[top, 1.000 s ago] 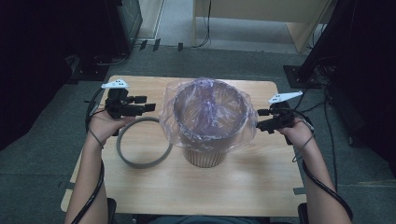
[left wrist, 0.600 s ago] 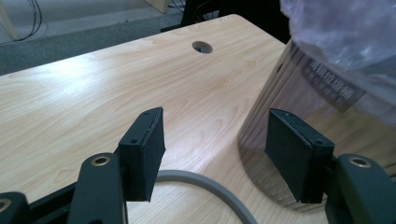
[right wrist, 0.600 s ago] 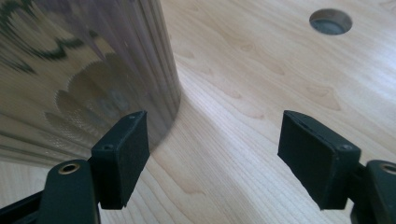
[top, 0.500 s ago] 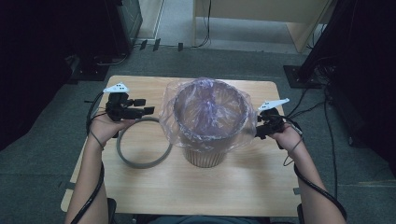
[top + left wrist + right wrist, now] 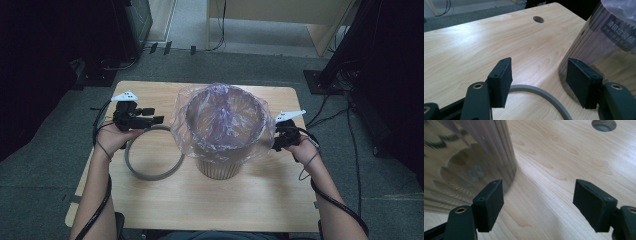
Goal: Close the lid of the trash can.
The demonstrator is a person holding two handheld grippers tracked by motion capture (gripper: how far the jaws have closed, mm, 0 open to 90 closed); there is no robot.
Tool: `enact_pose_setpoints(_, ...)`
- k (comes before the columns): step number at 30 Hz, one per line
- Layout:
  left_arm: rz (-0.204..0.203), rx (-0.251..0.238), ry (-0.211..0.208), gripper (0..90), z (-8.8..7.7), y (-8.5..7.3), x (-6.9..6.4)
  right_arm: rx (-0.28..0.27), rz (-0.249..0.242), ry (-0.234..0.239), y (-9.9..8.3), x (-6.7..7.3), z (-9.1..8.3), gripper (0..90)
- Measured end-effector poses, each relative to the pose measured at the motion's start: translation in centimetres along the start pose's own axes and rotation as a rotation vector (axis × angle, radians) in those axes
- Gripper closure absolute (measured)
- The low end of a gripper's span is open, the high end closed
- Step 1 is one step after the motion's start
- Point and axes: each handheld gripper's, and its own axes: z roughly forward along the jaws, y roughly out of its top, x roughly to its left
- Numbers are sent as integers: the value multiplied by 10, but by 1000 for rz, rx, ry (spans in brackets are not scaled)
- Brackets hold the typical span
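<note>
A shiny metal bin (image 5: pixel 220 150) stands mid-table, lined with a clear plastic bag (image 5: pixel 222 117) folded over its rim. A grey ring (image 5: pixel 150 160) lies flat on the wood just left of it. My left gripper (image 5: pixel 157 120) hovers over the ring's far edge, pointing at the bin, jaws open and empty. In the left gripper view the ring (image 5: pixel 541 93) curves below the jaws and the bin wall (image 5: pixel 604 50) is at the right. My right gripper (image 5: pixel 276 142) sits low beside the bin's right side, open and empty. The bin's mirrored wall (image 5: pixel 466 157) fills the upper left of the right gripper view.
The wooden table (image 5: pixel 150 210) has a cable hole (image 5: pixel 538 19) near its far edge and another (image 5: pixel 604 125) on the right side. Cables trail from both grippers. Dark equipment and a grey floor surround the table.
My right hand has sunk beside the bin and come closer to its wall. The left hand, bin and ring have stayed put.
</note>
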Motion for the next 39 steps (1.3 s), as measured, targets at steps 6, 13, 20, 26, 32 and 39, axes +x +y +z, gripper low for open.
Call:
enact_pose_setpoints(6, -5, 1, 8, 373, 0, -4, 3, 2, 0, -4, -4, 0, 5, 246)
enact_pose_setpoints(13, -3, 6, 10, 372, 3, -7, 5, 18, -6, -9, -11, -4, 16, 246)
enact_pose_setpoints(20, -15, 17, 13, 372, 6, -13, 9, 14, -28, 2, -19, -4, 25, 246)
enact_pose_setpoints(26, 1, 18, 13, 380, 7, -19, 12, 25, -33, 0, -23, -6, 34, 247)
enact_pose_setpoints(32, 7, 33, 22, 374, 9, -25, 16, 32, -20, -5, -27, -8, 42, 246)
enact_pose_setpoints(39, -38, 59, 51, 339, 12, -30, 23, 57, -41, -2, -31, -11, 50, 247)
